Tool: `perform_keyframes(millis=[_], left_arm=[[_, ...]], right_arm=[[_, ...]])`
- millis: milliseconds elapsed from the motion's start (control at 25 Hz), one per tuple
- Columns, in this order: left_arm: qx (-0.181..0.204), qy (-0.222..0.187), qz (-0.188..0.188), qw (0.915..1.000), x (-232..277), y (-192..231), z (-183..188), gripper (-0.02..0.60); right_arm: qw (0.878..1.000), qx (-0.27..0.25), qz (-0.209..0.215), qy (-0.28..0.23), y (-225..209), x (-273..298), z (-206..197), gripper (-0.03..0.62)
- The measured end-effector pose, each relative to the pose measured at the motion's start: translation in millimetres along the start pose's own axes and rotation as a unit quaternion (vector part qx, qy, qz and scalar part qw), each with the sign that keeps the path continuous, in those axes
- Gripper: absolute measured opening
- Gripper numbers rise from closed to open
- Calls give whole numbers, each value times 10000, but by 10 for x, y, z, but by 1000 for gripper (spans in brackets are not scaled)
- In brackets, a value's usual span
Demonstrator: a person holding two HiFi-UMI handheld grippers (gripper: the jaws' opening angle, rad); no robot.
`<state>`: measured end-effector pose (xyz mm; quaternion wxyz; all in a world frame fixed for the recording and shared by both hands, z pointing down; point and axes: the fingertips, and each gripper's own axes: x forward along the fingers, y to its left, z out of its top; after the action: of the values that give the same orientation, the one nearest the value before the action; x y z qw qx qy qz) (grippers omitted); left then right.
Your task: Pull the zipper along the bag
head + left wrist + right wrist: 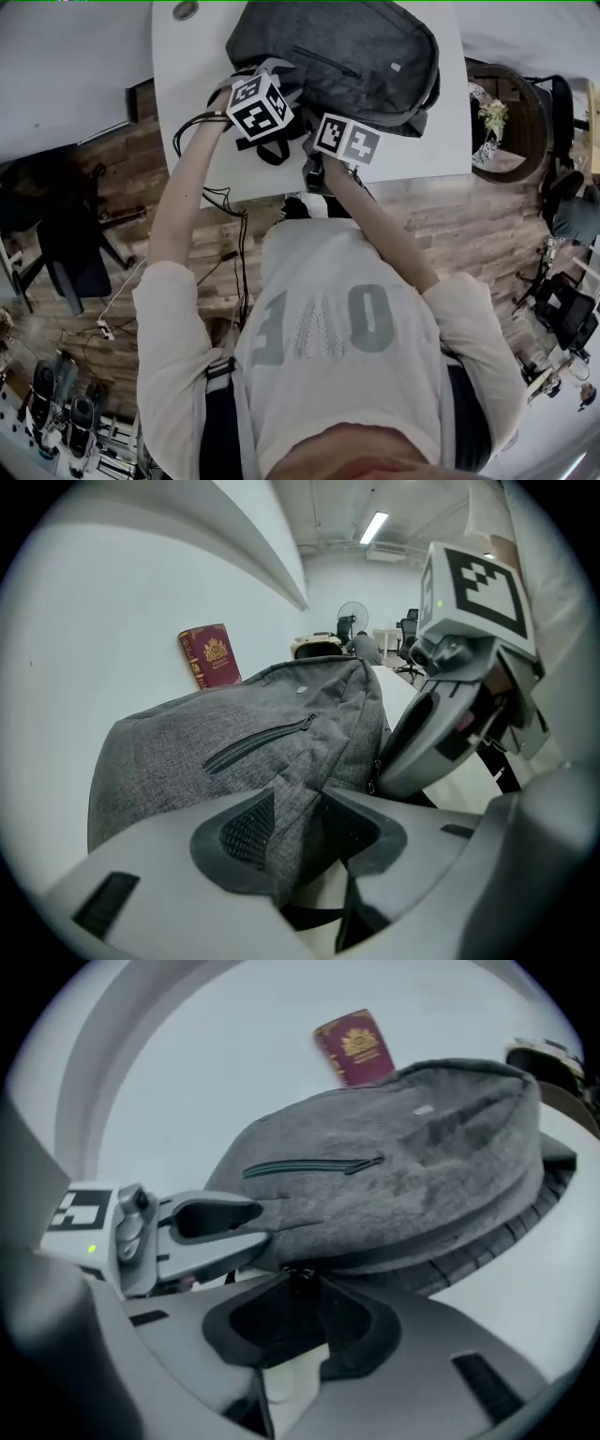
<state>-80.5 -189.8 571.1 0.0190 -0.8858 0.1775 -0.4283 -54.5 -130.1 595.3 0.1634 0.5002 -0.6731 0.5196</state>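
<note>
While both forearms (184, 192) stretch forward, the left gripper (305, 825) pinches a fold of the grey backpack (342, 52), and the right gripper (300, 1290) holds its jaws slightly apart, the zipper pull (300, 1275) at their tips. The backpack lies on a white table (192, 70) over wood-plank flooring (459, 225).

Soft even indoor light, muted colour; ceiling lamp (374, 527) glares at 1 o'clock; fisheye edges bend, corners black.
</note>
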Motion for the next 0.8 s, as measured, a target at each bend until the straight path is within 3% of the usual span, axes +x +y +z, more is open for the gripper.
perform_keyframes(millis=[40,200,360,520,800], left_arm=[[-5,-2,10,10000,-2,0,-5,161],[-32,-9,55,10000,-12,-7,-9,161],[-59,-9,58,10000,-16,-26,-3,161],[-59,18,59,10000,-9,-32,-12,161],[-85,39,105,9999,-23,-29,-17,161]], right_arm=[[9995,281,-58,-99,-43,4,17,84],[9981,478,59,-374,-80,-10,13,73],[9987,470,37,-204,-92,-97,-64,60],[9986,161,-275,-426,-141,-283,-72,44],[9970,-609,-372,-303,-158,-168,-104,44]])
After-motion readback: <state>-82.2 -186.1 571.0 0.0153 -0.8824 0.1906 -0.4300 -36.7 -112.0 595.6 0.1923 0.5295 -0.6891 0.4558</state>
